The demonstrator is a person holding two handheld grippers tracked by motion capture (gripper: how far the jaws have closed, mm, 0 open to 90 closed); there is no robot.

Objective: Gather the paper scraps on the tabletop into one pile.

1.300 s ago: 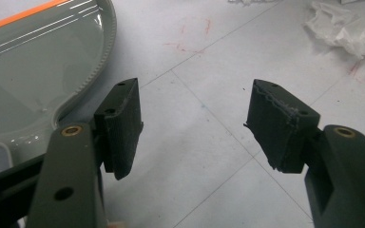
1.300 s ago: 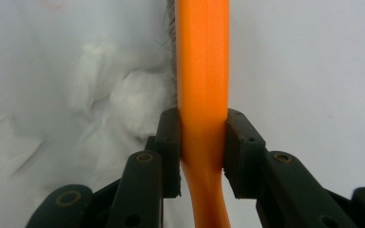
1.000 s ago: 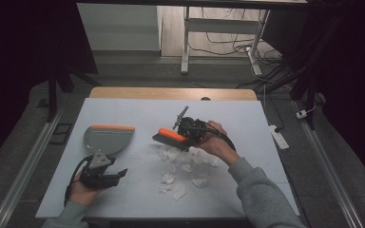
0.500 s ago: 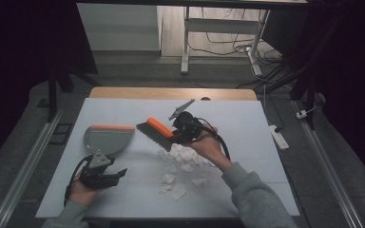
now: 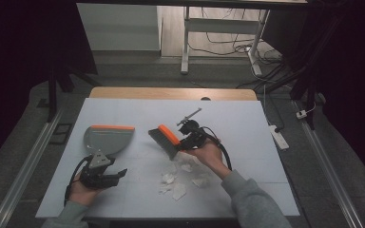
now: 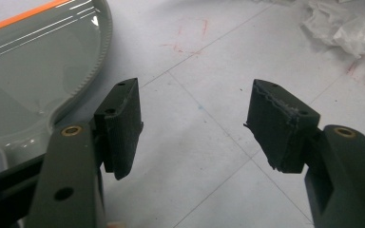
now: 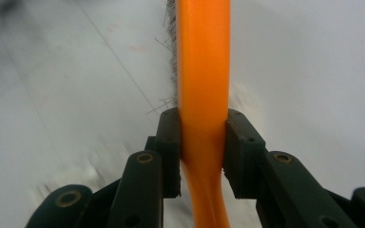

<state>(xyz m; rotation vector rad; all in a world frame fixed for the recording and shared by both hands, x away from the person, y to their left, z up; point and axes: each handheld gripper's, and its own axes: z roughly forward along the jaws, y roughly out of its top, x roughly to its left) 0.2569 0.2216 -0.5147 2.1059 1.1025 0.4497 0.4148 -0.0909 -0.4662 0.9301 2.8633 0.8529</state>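
Right tool point(image 5: 186, 137) clamps the orange brush point(image 5: 165, 139) by its handle, bristles at the far edge of the paper scraps point(image 5: 183, 178) mid-bench. Left tool point(image 5: 108, 176) rests released on the bench point(image 5: 247, 123), just near of the grey dustpan point(image 5: 107, 139), nothing between its jaws. Blur hides the bristles in the right gripper view. Bare bench lies between scraps and dustpan.
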